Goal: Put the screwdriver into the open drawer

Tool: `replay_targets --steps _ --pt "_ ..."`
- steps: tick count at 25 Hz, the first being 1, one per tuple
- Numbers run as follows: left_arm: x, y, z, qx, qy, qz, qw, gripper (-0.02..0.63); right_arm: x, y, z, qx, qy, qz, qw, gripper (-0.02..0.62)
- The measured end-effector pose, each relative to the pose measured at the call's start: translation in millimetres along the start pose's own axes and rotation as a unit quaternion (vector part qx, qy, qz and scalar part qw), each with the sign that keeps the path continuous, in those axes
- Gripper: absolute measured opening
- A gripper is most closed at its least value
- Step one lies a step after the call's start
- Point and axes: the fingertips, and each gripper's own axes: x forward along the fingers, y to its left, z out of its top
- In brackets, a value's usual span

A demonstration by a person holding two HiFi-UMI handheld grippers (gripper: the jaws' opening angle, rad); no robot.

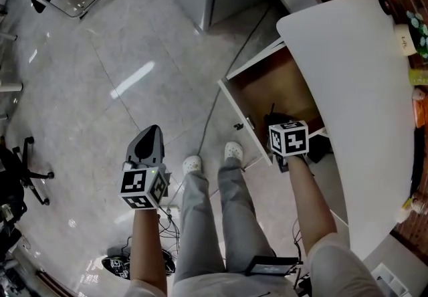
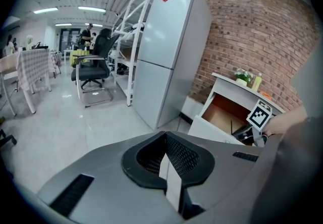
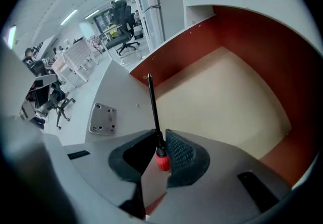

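My right gripper (image 3: 160,134) is shut on the screwdriver (image 3: 161,159). Its red handle sits between the jaws and its black shaft (image 3: 152,102) points up and forward over the open drawer's (image 3: 222,97) beige floor. In the head view the right gripper (image 1: 281,125) hangs over the near part of the drawer (image 1: 267,91), with the shaft (image 1: 272,111) just visible beyond its marker cube. My left gripper (image 1: 152,131) hangs apart over the floor to the left, beside the person's legs. Its jaws (image 2: 164,137) are shut with nothing between them.
A white tabletop (image 1: 358,102) overhangs the drawer on the right, with small bottles (image 1: 405,40) along its far edge by a brick wall. A grey fridge (image 2: 166,51) stands past the drawer. Cables (image 1: 221,98) run over the tiled floor, and office chairs (image 2: 96,71) stand further off.
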Motion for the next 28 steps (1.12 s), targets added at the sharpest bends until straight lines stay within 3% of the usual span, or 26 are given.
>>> replay_targets --steps 6,11,16,28 --pt "-10.0 -2.9 6.3 0.000 0.000 0.009 1.0000 0.014 -3.2 -1.2 -3.7 -0.019 0.018 -0.023 0.999 0.071" --pt "-23.7 -9.8 19.8 0.003 -0.006 0.009 0.9999 0.014 -28.6 2.1 -2.3 -0.014 0.012 -0.019 1.000 0.094" --pt "-41.2 -20.1 39.4 0.010 -0.013 0.005 0.9999 0.014 -69.3 15.0 7.8 -0.012 -0.012 -0.009 1.000 0.094" --pt "-97.8 -47.9 109.5 0.036 -0.047 -0.014 0.9981 0.014 -180.1 56.2 61.6 -0.072 -0.088 0.008 0.993 0.094"
